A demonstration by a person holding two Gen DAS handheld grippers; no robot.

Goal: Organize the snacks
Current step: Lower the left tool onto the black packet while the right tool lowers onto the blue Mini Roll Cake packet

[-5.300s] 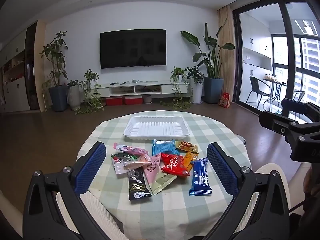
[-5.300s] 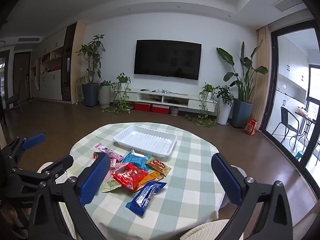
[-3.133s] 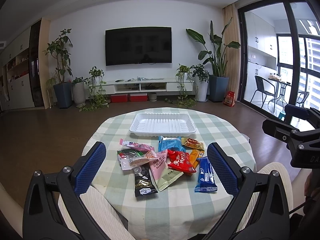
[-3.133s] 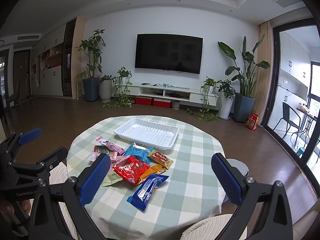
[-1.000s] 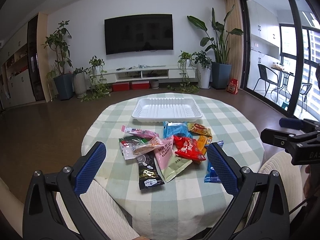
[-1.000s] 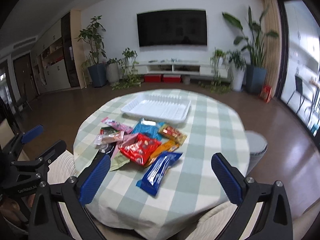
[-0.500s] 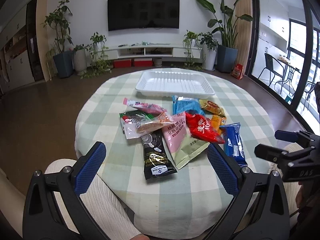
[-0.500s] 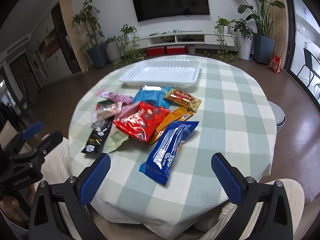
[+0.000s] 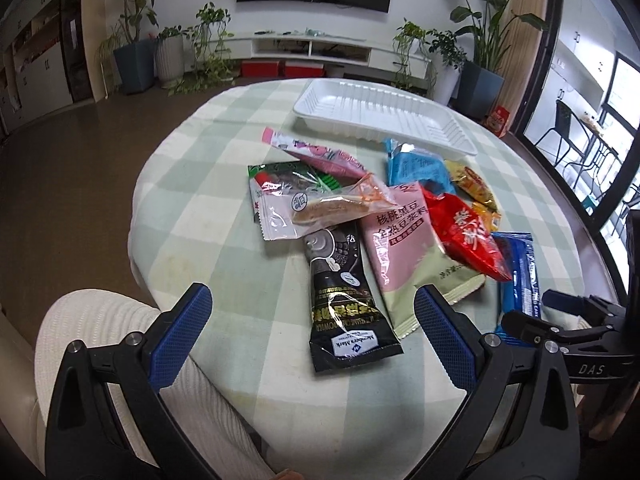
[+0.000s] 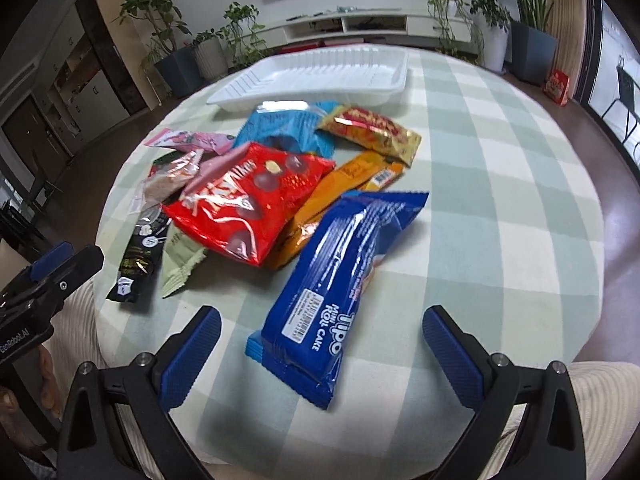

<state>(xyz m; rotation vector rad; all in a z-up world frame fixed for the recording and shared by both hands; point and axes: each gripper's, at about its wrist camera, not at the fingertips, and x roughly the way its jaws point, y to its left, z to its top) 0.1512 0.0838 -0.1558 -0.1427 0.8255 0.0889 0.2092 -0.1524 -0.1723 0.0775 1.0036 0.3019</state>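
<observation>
Several snack packets lie heaped on a round table with a green checked cloth (image 9: 192, 208). A black packet (image 9: 344, 300) lies nearest my left gripper (image 9: 312, 320), which is open just above the packet's near end. Beside the black packet are a pink-and-green bag (image 9: 404, 240) and a red bag (image 9: 464, 236). A blue roll-cake packet (image 10: 340, 268) lies in front of my right gripper (image 10: 320, 336), open, with the packet's near end between its fingers. An empty white tray (image 9: 380, 114) sits at the far side of the table, also in the right wrist view (image 10: 320, 76).
A cream ribbed chair back (image 9: 120, 360) stands at the table's near left edge. My right gripper's body (image 9: 580, 344) shows in the left wrist view, low right. Bare cloth (image 10: 500, 184) lies to the right of the heap. Potted plants and a TV unit stand beyond.
Both grippers have come down and forward toward the heap; the packets now loom much larger. Both stayed open. No packet has moved.
</observation>
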